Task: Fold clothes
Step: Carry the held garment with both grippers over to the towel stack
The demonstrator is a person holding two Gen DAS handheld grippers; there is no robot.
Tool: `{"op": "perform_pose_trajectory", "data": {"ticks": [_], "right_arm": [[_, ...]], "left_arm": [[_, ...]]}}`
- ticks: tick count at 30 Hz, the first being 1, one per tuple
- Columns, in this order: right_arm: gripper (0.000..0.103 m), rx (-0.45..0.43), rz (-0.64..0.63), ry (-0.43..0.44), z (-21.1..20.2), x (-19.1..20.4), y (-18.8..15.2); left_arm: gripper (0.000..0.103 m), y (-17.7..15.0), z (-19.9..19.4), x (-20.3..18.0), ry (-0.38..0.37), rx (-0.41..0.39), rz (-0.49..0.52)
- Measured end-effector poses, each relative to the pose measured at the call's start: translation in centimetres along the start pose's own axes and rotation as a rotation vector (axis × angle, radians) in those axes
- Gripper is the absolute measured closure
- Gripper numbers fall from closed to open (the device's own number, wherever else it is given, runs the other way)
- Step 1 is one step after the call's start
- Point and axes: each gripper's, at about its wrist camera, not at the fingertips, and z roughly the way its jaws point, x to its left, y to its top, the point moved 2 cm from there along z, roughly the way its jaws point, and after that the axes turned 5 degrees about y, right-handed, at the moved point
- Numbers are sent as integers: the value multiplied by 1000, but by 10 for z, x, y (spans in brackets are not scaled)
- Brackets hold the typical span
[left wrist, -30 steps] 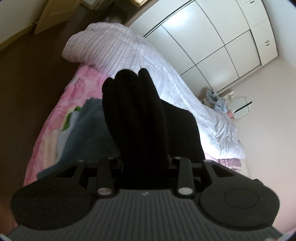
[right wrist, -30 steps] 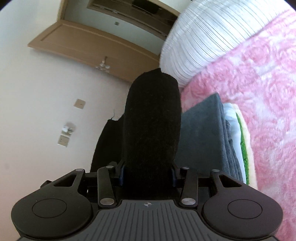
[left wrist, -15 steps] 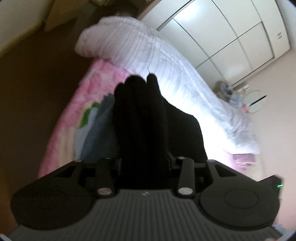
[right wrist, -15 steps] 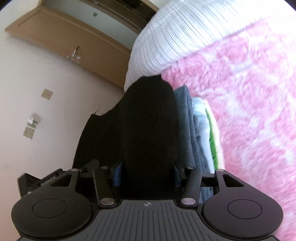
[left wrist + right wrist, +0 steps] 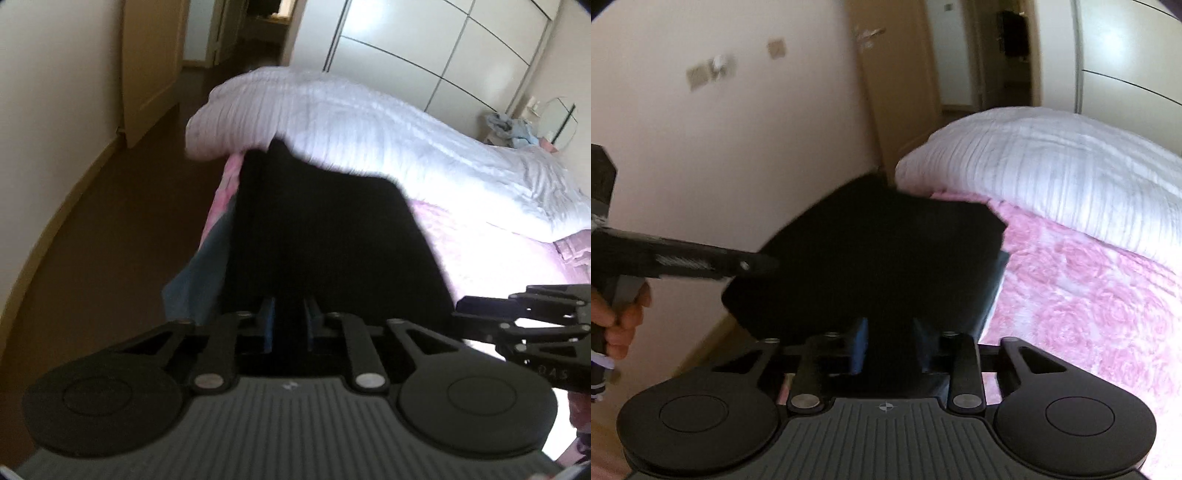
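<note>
Gripping the black garment along its near edge, both the left tongs and right tongs are clamped on it above the folded pile on the bed; keep both level, lowering squarely onto the pile

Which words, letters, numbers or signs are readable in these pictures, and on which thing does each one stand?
"DAS": faint raised letters on the right gripper body, seen in the left wrist view; anything before them is unreadable.
No other readable text: the small marks on both gripper bases are only symbols.
</note>
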Motion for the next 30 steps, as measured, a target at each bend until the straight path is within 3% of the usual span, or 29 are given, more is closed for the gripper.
{"op": "perform_pose_trajectory", "data": {"ticks": [6, 10, 15, 18, 23, 26, 30], "right_arm": [[76, 78, -143, -17, 42, 27, -25], [76, 74, -231, -61, 56, 43, -29], [76, 49, -98, -30, 39, 28, 3], [76, 3, -10, -85, 37, 4, 33], [76, -37, 51, -189, 67, -38, 72], [76, -42, 83, -176, 91, -56, 81], [76, 45, 101, -153, 135, -68, 75]], "left_arm": [[98, -20, 31, 19, 55, 35, -27], [100, -17, 35, 24, 71, 48, -21], [100, 15, 13, 13, 60, 47, 18], [99, 44, 14, 7, 45, -6, 46], [99, 85, 54, 8, 8, -5, 35], [99, 94, 78, 13, -19, 33, -4], [100, 93, 107, 14, -6, 61, 8]]}}
